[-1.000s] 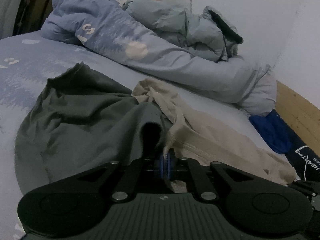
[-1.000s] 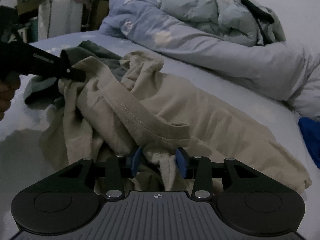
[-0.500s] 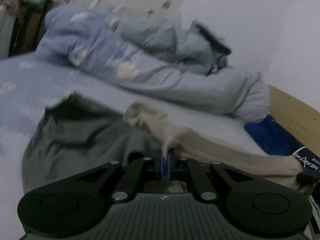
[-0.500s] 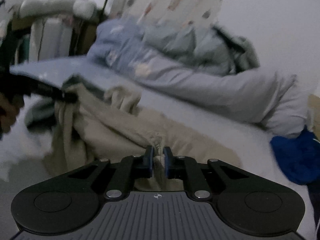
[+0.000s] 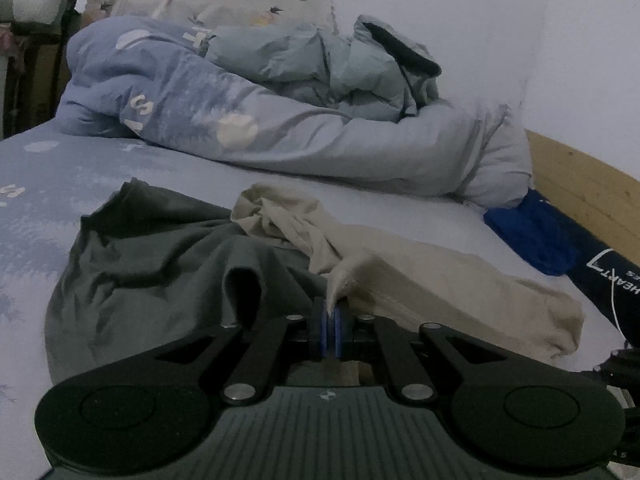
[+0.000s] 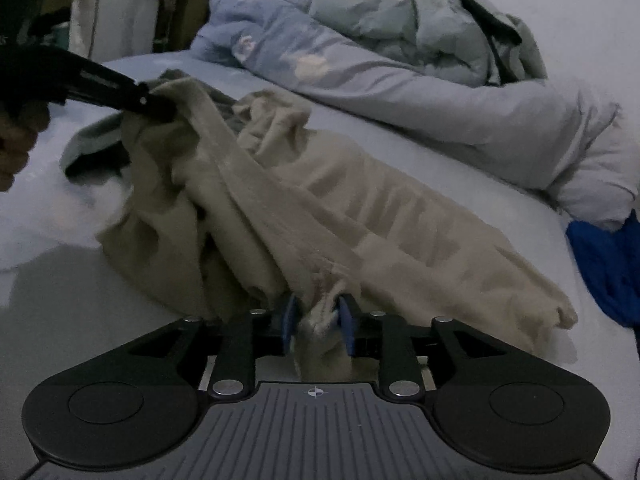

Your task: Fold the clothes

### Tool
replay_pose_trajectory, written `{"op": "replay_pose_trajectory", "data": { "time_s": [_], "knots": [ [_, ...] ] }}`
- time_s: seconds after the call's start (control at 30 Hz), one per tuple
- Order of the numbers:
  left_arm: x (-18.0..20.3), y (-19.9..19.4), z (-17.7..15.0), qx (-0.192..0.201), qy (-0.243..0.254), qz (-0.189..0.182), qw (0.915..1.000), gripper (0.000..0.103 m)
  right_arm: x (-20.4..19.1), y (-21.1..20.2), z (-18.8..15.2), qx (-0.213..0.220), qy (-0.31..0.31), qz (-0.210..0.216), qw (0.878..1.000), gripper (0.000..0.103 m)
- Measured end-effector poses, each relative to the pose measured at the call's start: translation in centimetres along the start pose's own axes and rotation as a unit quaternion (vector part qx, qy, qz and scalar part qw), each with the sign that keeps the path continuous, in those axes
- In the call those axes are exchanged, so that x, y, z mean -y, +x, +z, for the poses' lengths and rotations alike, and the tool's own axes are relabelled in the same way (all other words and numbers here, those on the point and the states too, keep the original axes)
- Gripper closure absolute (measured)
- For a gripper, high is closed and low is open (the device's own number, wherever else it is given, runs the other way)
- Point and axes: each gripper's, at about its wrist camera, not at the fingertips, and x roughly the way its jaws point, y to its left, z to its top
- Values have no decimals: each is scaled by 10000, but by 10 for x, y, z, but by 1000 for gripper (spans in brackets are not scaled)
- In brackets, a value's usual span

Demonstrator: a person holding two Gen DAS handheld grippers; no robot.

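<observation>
Layout as I see it from the two wrist cameras. On the bed two garments lie side by side: the shirt to the right, partly overlapping the dark garment to its left. Behind both, a duvet runs across the bed, with a jacket on top of it. A cloth lies at the duvet's right end, beside the bed frame. The wall stands behind.
</observation>
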Motion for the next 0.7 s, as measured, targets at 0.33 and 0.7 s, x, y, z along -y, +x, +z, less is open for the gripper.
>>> {"op": "replay_pose_trajectory", "data": {
  "time_s": [0.33,0.7],
  "knots": [
    [-3,4,-5,-131,-42,126,9998,96,-5,18,-6,-35,162,-125,9998,90],
    [16,-31,15,621,258,12,9977,96,5,-101,23,1177,96,-538,9915,91]
  ]
}}
